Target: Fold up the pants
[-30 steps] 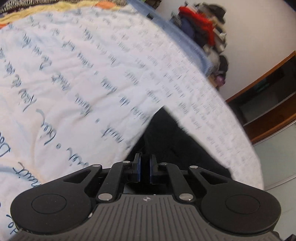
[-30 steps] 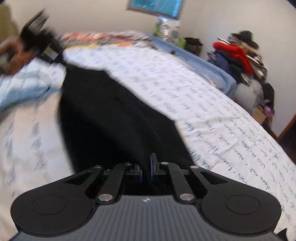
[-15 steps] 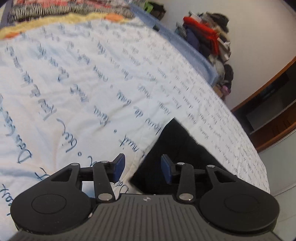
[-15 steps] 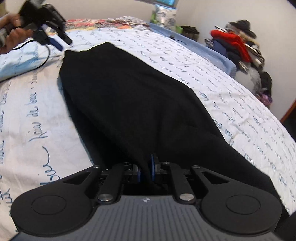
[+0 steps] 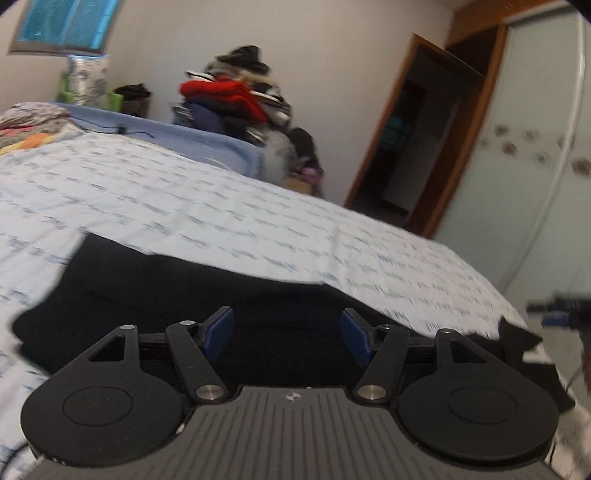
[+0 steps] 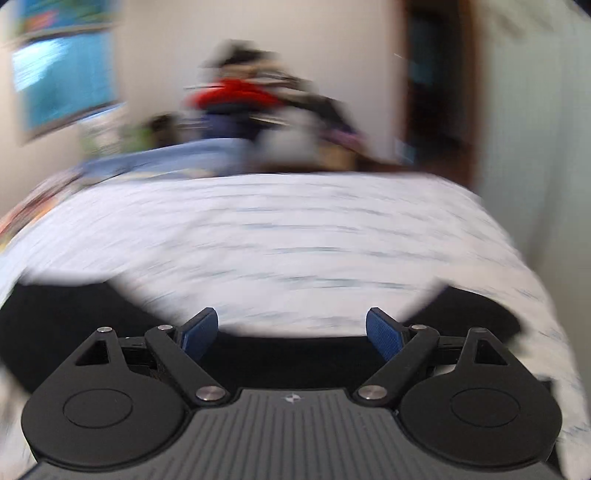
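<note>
Black pants (image 5: 177, 284) lie flat across the white, script-printed bedspread (image 5: 258, 221), running from left to right in the left wrist view. My left gripper (image 5: 287, 336) hovers over their near edge, its jaws opening, the blue pads apart and pressing on nothing. In the blurred right wrist view the pants (image 6: 288, 358) show as a dark band along the near side of the bedspread (image 6: 280, 236). My right gripper (image 6: 291, 332) is above that band, jaws opening wide, with no cloth pinched. The right gripper also shows as a dark blur (image 5: 561, 314) at the far right of the left wrist view.
A heap of clothes (image 5: 236, 99) with a red garment is stacked past the bed's far side. A blue sheet (image 5: 177, 136) borders the far edge. A wooden door frame (image 5: 391, 133) and a pale wardrobe door (image 5: 517, 147) stand to the right. A window (image 5: 66, 22) is upper left.
Both grippers were shut on the black pants, then let go and opened. Both swung round and rolled, so the views now look across the bed toward the clothes heap.
</note>
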{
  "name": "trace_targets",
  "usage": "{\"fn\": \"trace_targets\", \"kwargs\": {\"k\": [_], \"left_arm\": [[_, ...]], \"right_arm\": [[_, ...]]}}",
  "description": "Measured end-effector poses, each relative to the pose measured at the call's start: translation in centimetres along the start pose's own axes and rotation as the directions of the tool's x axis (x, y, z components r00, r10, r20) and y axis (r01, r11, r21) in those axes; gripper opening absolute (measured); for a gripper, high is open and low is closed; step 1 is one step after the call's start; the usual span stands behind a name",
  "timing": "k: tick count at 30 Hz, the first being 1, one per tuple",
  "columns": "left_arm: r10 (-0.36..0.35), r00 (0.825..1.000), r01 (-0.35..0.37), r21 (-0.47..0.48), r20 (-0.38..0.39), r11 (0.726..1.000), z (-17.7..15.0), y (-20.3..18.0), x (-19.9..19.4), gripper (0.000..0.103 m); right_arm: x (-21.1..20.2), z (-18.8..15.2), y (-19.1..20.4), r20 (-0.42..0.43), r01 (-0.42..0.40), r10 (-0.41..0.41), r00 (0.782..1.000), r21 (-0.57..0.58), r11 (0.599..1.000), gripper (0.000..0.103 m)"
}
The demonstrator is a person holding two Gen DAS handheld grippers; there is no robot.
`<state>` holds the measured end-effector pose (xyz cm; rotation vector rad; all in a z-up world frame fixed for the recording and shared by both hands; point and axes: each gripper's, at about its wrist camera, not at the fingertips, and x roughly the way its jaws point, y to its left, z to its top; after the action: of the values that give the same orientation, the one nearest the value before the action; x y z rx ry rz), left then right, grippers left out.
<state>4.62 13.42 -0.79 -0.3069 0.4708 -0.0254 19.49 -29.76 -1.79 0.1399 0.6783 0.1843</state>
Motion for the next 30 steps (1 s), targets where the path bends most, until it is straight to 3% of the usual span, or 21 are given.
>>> {"fn": "trace_targets", "kwargs": {"k": [3,5,9,10,12,15,18,21,24,27,30], "left_arm": [[-0.043,0.997,0.041,-0.020,-0.064,0.999,-1.7,-1.3,2.5,0.068],[-0.059,0.994,0.058,-0.010,-0.089,0.998,-2.8,-1.8,3.7,0.070],[-0.030,0.994,0.034,0.037,-0.109,0.999,-5.5,-1.8,4.1,0.076],[-0.030,0.995,0.034,0.045,-0.091,0.998,-5.7,-1.8,3.9,0.076],[-0.048,0.995,0.052,0.043,-0.091,0.998,-5.6,-1.6,3.8,0.089],[-0.054,0.993,0.059,0.042,-0.105,0.997,-5.6,-1.6,4.2,0.093],[-0.065,0.992,0.070,0.048,-0.106,0.996,-5.6,-1.7,4.2,0.095],[-0.078,0.992,0.081,0.030,-0.104,0.996,-5.7,-1.5,4.1,0.095],[-0.091,0.991,0.093,0.013,-0.102,0.996,-5.6,-1.0,4.2,0.096],[-0.094,0.990,0.096,0.011,-0.103,0.995,-5.6,-0.8,4.1,0.096],[-0.095,0.990,0.097,0.011,-0.103,0.995,-5.5,-0.8,4.1,0.096]], "right_arm": [[4.3,3.0,-3.2,-0.136,0.106,-0.089,0.987,0.125,0.986,0.088],[6.9,4.0,-3.6,-0.173,0.145,-0.126,0.977,0.102,0.984,0.088],[11.4,4.3,-3.3,-0.309,0.258,-0.236,0.921,0.029,0.966,0.088],[11.9,4.0,-3.2,-0.321,0.262,-0.247,0.914,0.005,0.965,0.088],[12.8,4.2,-2.5,-0.328,0.296,-0.297,0.897,-0.053,0.954,0.088],[14.5,4.1,-2.9,-0.374,0.336,-0.340,0.863,-0.080,0.939,0.088],[14.8,3.7,-3.1,-0.353,0.358,-0.357,0.865,-0.064,0.932,0.088],[15.4,3.7,-3.1,-0.370,0.377,-0.374,0.851,-0.065,0.924,0.089],[15.6,3.9,-2.3,-0.385,0.424,-0.440,0.811,-0.130,0.896,0.102],[15.1,4.2,-2.4,-0.372,0.396,-0.405,0.835,-0.104,0.912,0.101],[14.3,4.7,-2.9,-0.306,0.367,-0.365,0.879,-0.053,0.929,0.101]]}}
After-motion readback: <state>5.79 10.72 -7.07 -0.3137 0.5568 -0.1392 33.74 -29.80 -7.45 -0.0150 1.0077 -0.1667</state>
